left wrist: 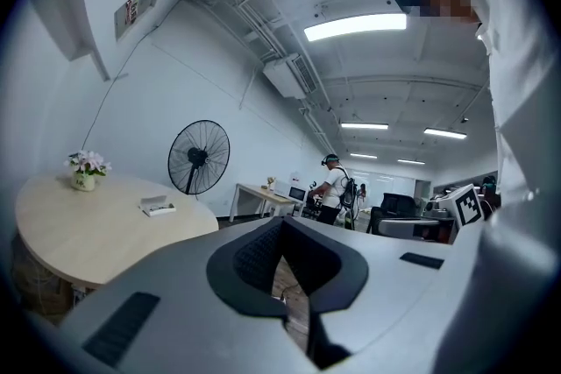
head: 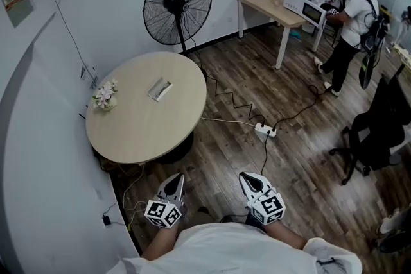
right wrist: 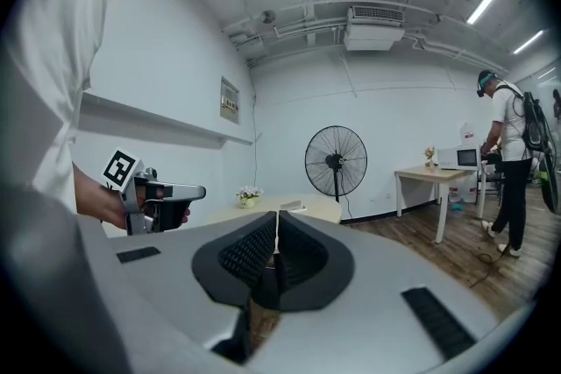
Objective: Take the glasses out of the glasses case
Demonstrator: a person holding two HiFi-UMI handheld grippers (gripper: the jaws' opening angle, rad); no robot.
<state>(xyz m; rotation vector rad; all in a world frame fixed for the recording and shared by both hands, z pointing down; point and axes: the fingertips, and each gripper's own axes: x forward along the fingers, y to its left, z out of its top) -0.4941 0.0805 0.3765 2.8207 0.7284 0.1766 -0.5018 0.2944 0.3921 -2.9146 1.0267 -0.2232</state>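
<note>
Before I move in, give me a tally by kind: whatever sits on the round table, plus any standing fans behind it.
Glasses case: 1, on the round table
Flower pot: 1, near the table's left edge
Standing fan: 1, on the floor behind the table
Total: 3

The round surface [head: 138, 131] is finished in pale beige. The glasses case [head: 160, 89] is seen as white, the fan [head: 177, 4] as black.
</note>
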